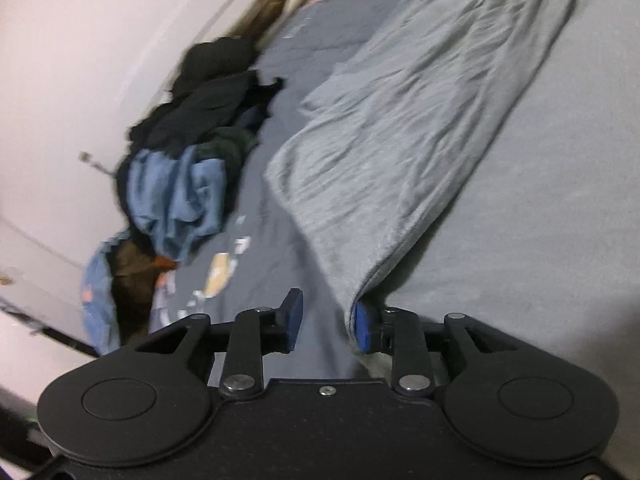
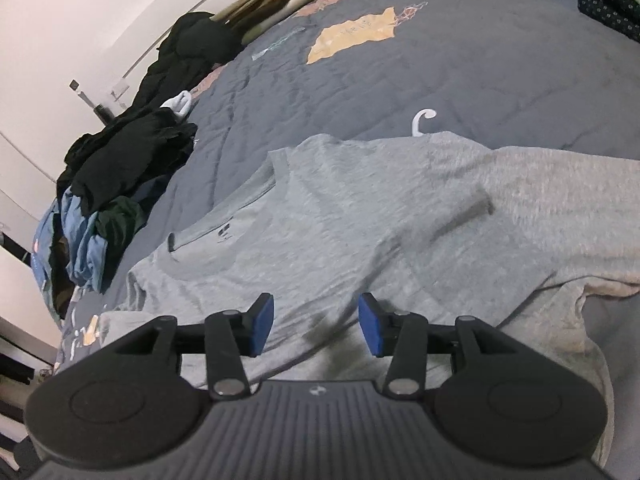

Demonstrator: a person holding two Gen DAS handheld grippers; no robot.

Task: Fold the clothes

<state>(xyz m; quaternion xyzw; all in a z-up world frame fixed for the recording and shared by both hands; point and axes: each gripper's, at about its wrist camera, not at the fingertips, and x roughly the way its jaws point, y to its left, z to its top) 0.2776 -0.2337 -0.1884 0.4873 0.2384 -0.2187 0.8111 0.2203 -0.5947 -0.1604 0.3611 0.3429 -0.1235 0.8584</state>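
Looking along my left gripper point(image 1: 329, 322), I see its blue-padded jaws spread apart, with a corner of the light grey cotton T-shirt point(image 1: 404, 128) draped against the right-hand pad point(image 1: 363, 327) only; the other pad stands clear of the cloth, so nothing is pinched. From that corner the shirt runs away up the frame in long wrinkles, lying on the dark grey quilted bedspread point(image 1: 304, 60).

My right gripper point(image 2: 316, 324) is likewise released, jaws wide, hovering just above the shirt's near part without touching anything I can make out. In this view the grey T-shirt point(image 2: 360, 220) lies spread across the bed with its collar toward the left, and one fold of fabric is raised in a ridge near the middle.

Along the left edge of the bed, beside the pale wall point(image 2: 60, 20), sits a heap of unfolded clothes, black garments over light blue ones point(image 2: 116, 184). A white plastic hanger hook point(image 2: 422, 120) peeks out just beyond the shirt's far edge. The bedspread shows a tan patch print point(image 2: 352, 38) farther back.
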